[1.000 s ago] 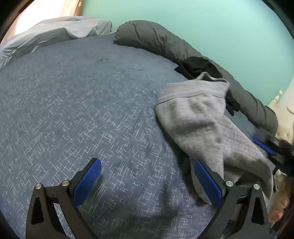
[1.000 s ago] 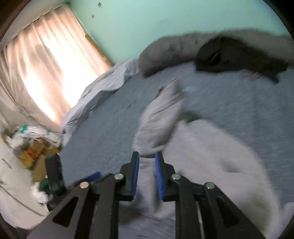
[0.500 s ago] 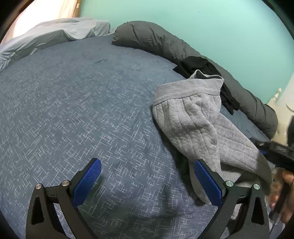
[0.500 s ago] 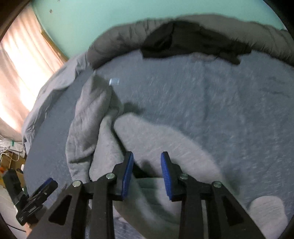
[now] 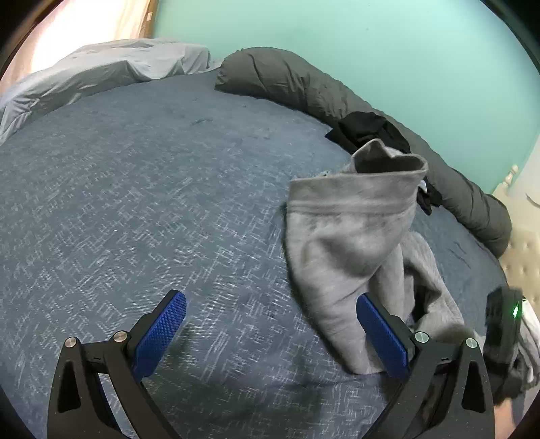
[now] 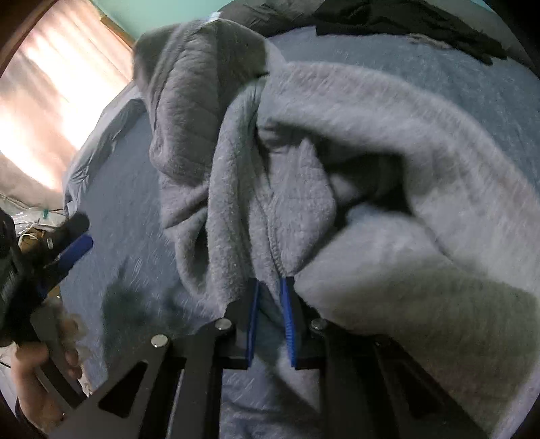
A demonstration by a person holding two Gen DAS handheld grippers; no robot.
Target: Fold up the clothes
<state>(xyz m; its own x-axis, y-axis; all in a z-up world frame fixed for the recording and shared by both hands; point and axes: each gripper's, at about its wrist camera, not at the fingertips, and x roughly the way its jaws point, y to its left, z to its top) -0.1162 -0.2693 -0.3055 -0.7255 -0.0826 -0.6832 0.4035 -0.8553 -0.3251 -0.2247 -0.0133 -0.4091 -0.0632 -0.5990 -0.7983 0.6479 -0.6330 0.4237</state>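
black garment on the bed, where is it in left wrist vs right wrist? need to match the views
Left wrist: black garment sits upper right, on the dark grey rolled duvet, just behind the grey sweatpants.
Right wrist: black garment lies along the top edge, right of centre, beyond the sweatpants.
Shared landmark: the teal wall, behind the garment in both views.

Blue bed (image 5: 141, 189) bears grey garment (image 5: 351, 233), black clothes (image 5: 368, 128)

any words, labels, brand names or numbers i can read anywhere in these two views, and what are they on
None can be read.
The small pale tag at the grey garment's top edge is too small and blurred to read.
The right tongs' body shows only a green light, no text.
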